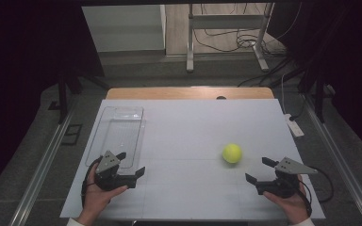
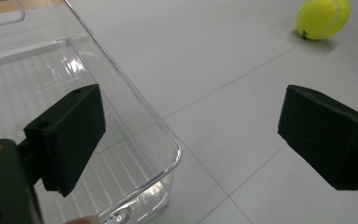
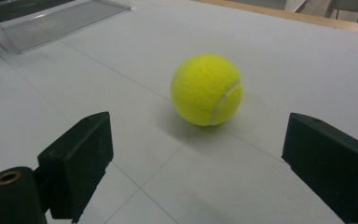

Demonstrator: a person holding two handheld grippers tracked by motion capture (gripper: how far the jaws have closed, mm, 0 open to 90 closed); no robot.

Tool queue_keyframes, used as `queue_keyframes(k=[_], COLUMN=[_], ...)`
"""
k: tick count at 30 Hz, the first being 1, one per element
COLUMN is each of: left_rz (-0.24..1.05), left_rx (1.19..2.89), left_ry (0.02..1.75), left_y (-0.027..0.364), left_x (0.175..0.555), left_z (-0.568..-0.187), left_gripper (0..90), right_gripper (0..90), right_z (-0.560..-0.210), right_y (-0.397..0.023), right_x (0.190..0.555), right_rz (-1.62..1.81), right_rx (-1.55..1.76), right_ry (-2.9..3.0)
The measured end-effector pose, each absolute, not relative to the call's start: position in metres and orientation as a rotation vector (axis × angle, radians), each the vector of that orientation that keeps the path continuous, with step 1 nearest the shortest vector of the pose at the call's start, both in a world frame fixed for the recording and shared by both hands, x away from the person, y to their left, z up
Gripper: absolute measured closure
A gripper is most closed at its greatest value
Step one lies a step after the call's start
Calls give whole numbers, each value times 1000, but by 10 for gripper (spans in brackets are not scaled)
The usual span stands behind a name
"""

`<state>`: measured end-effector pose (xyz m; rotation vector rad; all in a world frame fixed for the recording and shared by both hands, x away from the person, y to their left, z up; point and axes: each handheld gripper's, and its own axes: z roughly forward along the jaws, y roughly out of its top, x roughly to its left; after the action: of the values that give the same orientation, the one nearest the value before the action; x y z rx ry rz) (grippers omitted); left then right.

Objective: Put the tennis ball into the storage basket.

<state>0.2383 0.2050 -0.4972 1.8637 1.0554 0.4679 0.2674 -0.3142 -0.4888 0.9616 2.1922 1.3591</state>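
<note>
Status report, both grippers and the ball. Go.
Left gripper open, beside clear tray. Right gripper open, empty, facing tennis ball. Ball free on table; path unobstructed.

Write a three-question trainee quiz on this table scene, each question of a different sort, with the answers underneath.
1. True or false: the round yellow-green felt tennis ball lies inside the clear rectangular plastic tray.
2. Which gripper is nearer the ball? A) left gripper B) right gripper
3. Fill in: the fingers of the right gripper are spread ____ in the right gripper view.

Key
1. False; it rests on the white table, apart from the tray.
2. B.
3. Open; the ball sits ahead between them, untouched.
</note>
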Motion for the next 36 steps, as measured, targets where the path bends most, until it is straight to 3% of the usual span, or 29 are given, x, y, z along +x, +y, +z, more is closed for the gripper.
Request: queue_keyframes(k=[36], left_rz=[416], left_rx=[1877], left_ry=[1040], left_y=[194], left_x=[244], left_z=[-485], left_gripper=[99], right_gripper=[89], right_z=[-491], right_y=[-311], right_x=[271], right_rz=[1382], right_rx=[969], right_ry=[2207])
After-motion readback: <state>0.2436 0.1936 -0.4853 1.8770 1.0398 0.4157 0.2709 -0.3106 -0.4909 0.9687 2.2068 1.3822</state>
